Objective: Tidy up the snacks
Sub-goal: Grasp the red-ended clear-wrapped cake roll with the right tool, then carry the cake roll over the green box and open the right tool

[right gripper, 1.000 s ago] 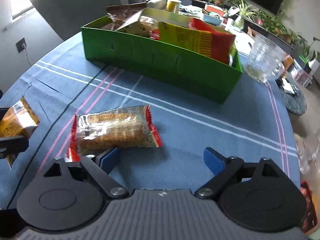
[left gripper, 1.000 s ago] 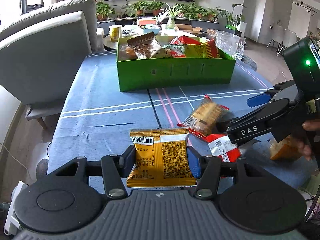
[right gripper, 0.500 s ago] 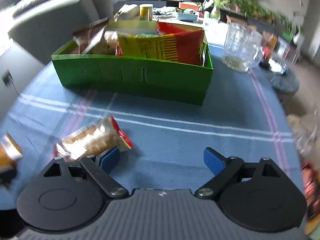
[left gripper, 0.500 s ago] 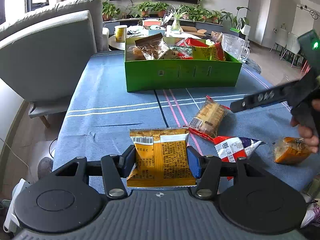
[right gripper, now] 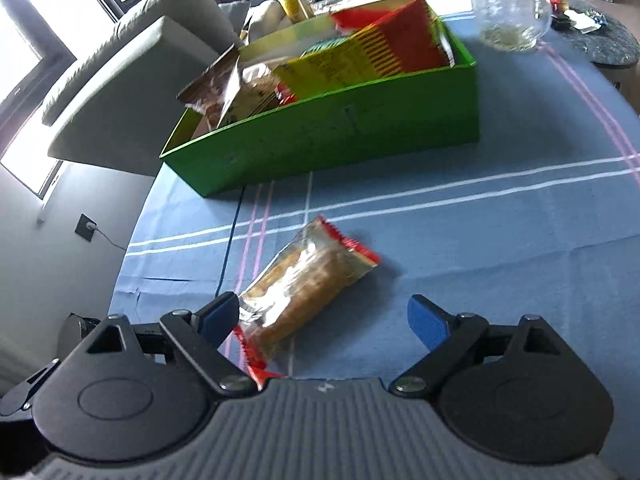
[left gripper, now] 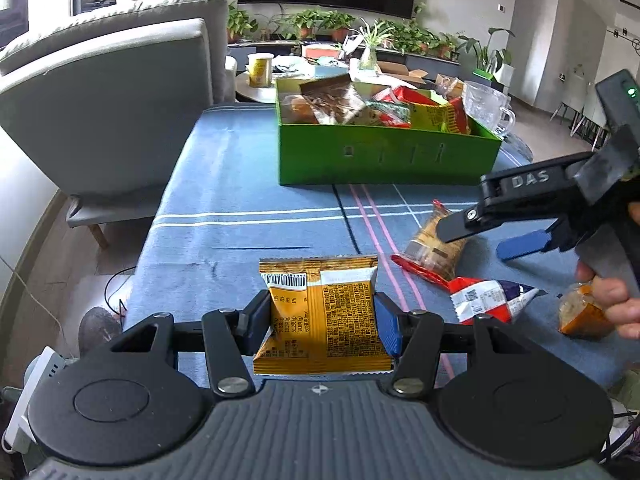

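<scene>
the orange packet sits between the two blue pads of the left gripper, which is clamped on its sides. the packet is held flat, barcode end pointing away, above the near edge of the blue tablecloth.

the cracker pack, clear with red ends, lies on the cloth just right of the pink stripes. the right gripper is spread wide over it: the left pad is just beside the pack's near end, the right pad is well apart from it. whether the left pad touches the wrapper cannot be told.

in the left wrist view the cracker pack lies partly under the right gripper. near it, to the right, lie a red, white and blue packet and a small orange bag, the bag partly hidden behind the person's fingers.

the green box stands at the far middle of the table, filled with snack bags, a yellow and red one leaning at its right end. a glass mug stands beyond the box's right corner. a grey chair stands left of the table.
</scene>
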Available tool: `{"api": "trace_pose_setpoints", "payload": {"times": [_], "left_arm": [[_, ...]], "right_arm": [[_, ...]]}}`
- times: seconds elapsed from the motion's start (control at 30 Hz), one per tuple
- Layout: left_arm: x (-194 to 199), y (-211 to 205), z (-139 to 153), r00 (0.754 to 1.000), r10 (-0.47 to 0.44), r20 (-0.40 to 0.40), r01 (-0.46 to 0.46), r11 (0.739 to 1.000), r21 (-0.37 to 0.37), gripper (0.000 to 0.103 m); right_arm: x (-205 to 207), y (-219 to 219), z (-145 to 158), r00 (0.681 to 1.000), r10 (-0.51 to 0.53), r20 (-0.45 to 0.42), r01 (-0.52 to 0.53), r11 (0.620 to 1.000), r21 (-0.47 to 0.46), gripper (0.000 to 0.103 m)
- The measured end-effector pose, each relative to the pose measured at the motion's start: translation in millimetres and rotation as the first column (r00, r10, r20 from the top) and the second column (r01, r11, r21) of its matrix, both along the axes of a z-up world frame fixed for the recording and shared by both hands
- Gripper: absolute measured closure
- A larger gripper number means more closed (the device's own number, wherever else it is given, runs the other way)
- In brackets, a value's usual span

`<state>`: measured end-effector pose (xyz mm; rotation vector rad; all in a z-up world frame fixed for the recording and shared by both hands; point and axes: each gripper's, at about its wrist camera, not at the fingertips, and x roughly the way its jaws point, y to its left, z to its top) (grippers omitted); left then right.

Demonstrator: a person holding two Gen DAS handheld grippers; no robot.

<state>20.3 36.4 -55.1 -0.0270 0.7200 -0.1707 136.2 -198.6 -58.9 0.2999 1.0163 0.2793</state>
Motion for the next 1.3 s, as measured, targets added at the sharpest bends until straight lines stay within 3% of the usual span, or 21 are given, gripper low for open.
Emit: {"api": "trace_pose_setpoints", "payload": {"times": [0.3, 0.73, 0.87, 1.3], "left_arm": [[1, 26, -1, 0.998, 0.060, 0.007, -0.060, 0.998, -0.020, 0.052], [0, 32, -13, 0.998, 0.057, -0.017, -0.058, 0.997, -0.042, 0.052], [1, 30, -12, 0.999, 0.052, -0.014, -0.052, 0.998, -0.044, 0.052], [22, -1, 20, 0.997, -0.026, 0.071, 0.028, 0.999, -0.021, 0.052]], "right_arm": [[10, 39, -7, 1.000, 0.010, 0.015, -0.009, 0.999, -0.049, 0.023], [5, 71, -15, 0.982, 0.127, 0.141, -0.080, 0.950, -0.303, 0.023], [1, 66, -13, 0.976, 0.149, 0.160, -0.094, 0.947, -0.308, 0.023], [-10, 26, 30, 0.948, 0.117, 0.298, -0.076, 0.986, -0.145, 0.023]]}}
